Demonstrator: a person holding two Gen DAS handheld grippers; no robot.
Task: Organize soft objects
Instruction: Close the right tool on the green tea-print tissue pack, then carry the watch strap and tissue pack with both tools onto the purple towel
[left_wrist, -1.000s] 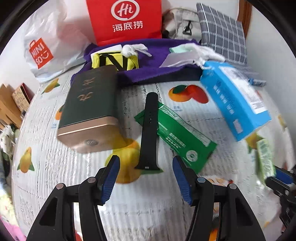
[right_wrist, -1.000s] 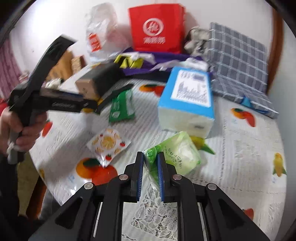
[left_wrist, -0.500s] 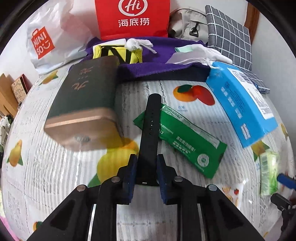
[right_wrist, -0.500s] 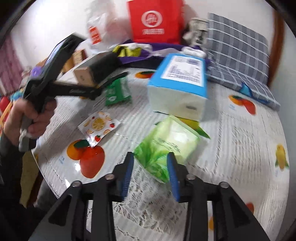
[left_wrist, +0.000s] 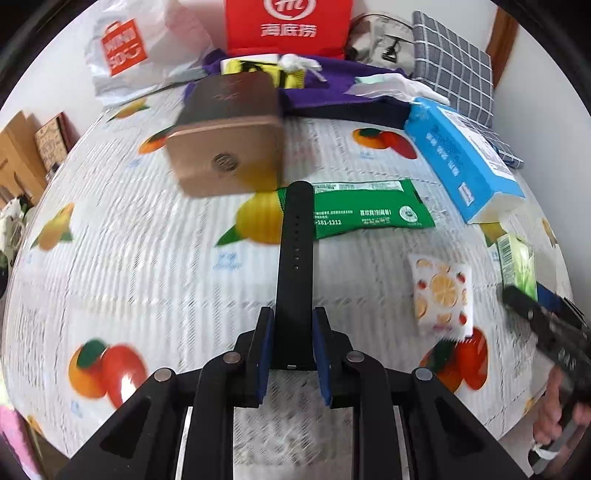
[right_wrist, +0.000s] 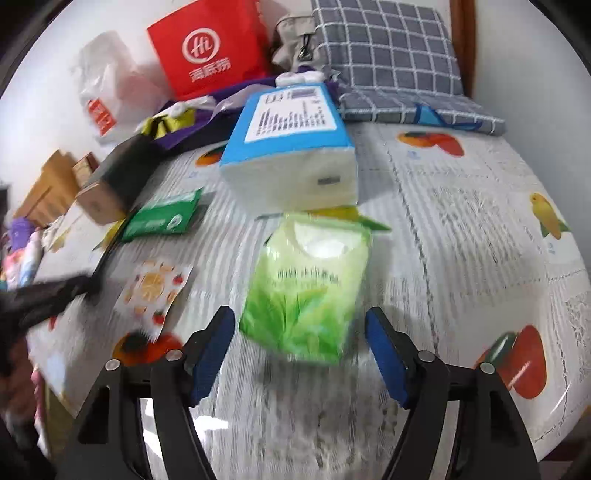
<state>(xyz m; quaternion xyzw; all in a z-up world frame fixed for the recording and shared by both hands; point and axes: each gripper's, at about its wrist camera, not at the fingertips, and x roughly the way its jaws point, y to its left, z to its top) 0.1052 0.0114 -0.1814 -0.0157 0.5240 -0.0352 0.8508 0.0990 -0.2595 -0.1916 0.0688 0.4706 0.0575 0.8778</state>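
On the fruit-print tablecloth (right_wrist: 461, 206):
Left gripper (left_wrist: 291, 345): clamped on one black perforated rubber strap (left_wrist: 295, 258).
Right gripper (right_wrist: 299, 350): jaws just spreading, one pale green tissue pack (right_wrist: 310, 284) lying loose between them.
Blue tissue packs (right_wrist: 291, 147): one.

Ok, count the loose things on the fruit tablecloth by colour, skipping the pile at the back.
Green: 2, flat packet, tissue pack
Black: 1, strap
Blue: 1, tissue box
White: 1, fruit sachet
Brown: 1, box
Total: 6

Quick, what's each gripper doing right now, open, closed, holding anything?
Left gripper: closed on the black strap.
Right gripper: open, has just been opening; green tissue pack lies between its fingers, not gripped.
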